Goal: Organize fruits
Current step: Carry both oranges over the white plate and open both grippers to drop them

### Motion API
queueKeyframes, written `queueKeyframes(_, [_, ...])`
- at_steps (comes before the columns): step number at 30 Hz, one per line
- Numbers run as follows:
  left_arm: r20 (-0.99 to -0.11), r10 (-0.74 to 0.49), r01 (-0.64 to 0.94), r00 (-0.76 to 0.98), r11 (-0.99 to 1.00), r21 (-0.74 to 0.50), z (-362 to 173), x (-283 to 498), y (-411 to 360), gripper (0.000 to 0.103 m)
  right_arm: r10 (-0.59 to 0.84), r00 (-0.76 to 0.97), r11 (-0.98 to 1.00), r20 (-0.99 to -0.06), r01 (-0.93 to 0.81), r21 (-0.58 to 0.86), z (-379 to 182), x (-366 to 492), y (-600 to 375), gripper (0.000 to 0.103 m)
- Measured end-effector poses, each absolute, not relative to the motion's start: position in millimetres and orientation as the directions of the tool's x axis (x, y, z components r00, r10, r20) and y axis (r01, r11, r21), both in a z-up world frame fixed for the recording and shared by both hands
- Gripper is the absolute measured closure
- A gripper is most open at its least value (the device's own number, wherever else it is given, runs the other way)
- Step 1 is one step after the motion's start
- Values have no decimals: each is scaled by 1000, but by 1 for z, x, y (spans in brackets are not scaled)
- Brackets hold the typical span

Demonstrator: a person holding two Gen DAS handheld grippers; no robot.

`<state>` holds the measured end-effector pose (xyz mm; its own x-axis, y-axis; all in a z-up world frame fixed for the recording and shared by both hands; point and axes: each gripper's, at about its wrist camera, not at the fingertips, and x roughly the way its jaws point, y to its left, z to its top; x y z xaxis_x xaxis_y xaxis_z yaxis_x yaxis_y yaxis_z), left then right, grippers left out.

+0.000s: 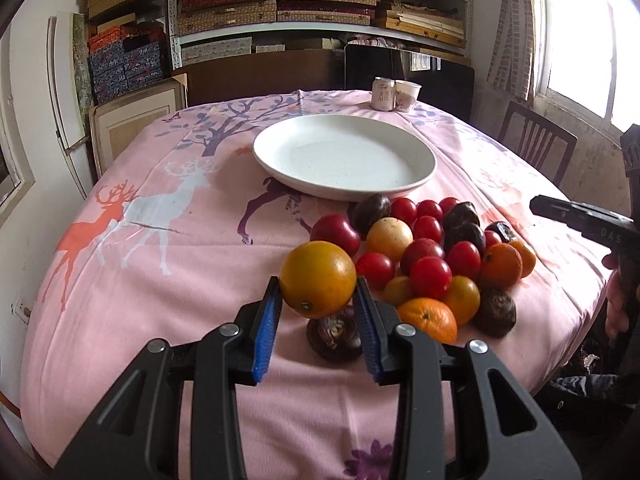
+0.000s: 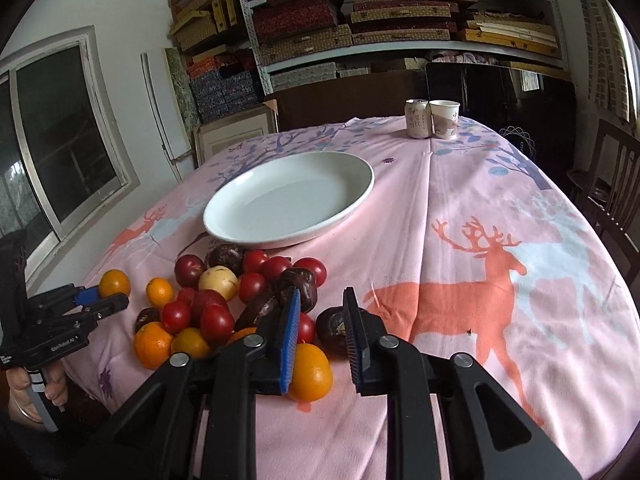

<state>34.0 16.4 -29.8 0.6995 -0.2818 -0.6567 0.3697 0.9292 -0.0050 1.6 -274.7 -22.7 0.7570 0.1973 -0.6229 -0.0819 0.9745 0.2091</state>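
Closest in the left wrist view, the left gripper (image 1: pixel 316 294) has its blue pads (image 1: pixel 267 320) pressed on either side of an orange (image 1: pixel 318 278), held clear of the pink deer-print tablecloth (image 1: pixel 160 280). A dark wrinkled fruit (image 1: pixel 334 338) lies on the cloth at six o'clock from that orange. The rest of the fruit pile (image 1: pixel 430 276), red tomatoes, small oranges and more dark fruits, sits at about three o'clock, and the white plate (image 1: pixel 344 192) lies bare at twelve o'clock, just beyond the pile. A can (image 1: pixel 383 94) and a paper cup (image 1: pixel 407 95) stand touching at the far edge.

The right gripper (image 2: pixel 322 300) hangs over the pile's near side, its jaws drawn in to a narrow gap with seemingly nothing pinched between them.
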Motion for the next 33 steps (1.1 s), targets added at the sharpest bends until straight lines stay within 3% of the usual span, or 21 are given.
queueKeyframes(1, [-657, -292, 372, 695, 928, -18, -29, 36, 15, 68, 214, 746, 971, -630, -94, 219, -25, 1, -274, 77])
queueKeyframes(4, [-653, -298, 382, 697, 924, -14, -31, 37, 9, 68, 202, 737, 978, -645, -114, 176, -35, -12, -267, 57])
queueKeyframes(10, [-672, -298, 379, 678, 925, -27, -41, 40, 15, 68, 203, 694, 979, -691, -121, 167, -63, -12, -265, 58])
queueKeyframes(13, [-672, -293, 368, 680, 929, -33, -42, 40, 17, 68, 279, 681, 957, -677, -144, 250, -67, -6, -269, 69])
queueKeyframes(20, [-662, -314, 388, 681, 921, -37, -29, 42, 18, 68, 275, 736, 959, -619, -164, 231, -34, -9, -271, 69])
queueKeyframes(24, [-675, -343, 436, 654, 899, -35, -13, 70, -4, 68, 304, 740, 950, -601, -191, 246, -7, 29, -271, 69])
queueKeyframes(28, [-685, -378, 468, 623, 882, -61, -1, 111, -33, 67, 330, 696, 942, -638, -201, 269, -6, 85, -261, 69])
queueKeyframes(33, [-739, -334, 454, 585, 890, -42, -14, 164, -64, 67, 297, 677, 952, -673, -153, 266, -17, 137, -257, 69])
